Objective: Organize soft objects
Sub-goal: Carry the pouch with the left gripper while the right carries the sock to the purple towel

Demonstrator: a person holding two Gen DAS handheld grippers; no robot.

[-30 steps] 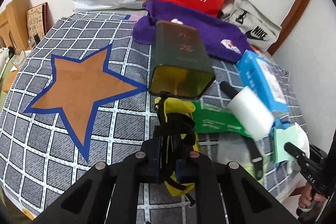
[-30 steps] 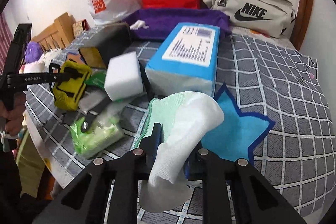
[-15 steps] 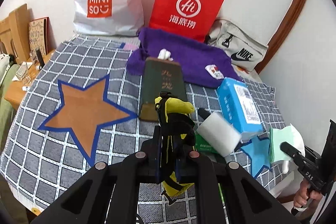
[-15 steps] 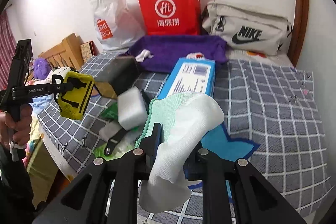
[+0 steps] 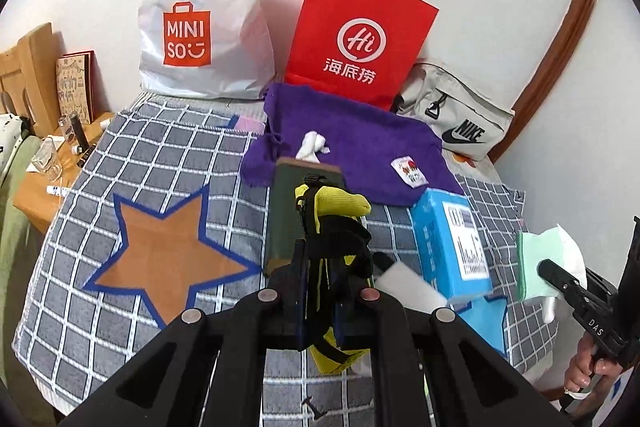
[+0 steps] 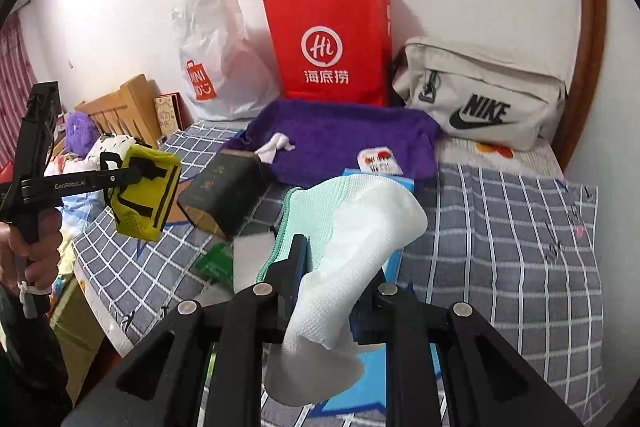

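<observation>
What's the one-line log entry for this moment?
left gripper: shut on yellow-black sock, lifted | right gripper: shut on mint-white sock, lifted | below: checked blanket, blue tissue pack

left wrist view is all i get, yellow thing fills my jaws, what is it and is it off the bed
Observer: The right wrist view shows it side-on: a yellow pouch with black straps, clamped in the left gripper and hanging in the air past the bed's edge, touching nothing.
Operator: is the sock in the right one held properly
Observer: Yes. The right gripper pinches the white and mint sock at mid-length, with the toe end drooping below the fingers.
Operator: anything under that sock
Observer: A blue star patch on the checked blanket lies directly beneath it.
</observation>
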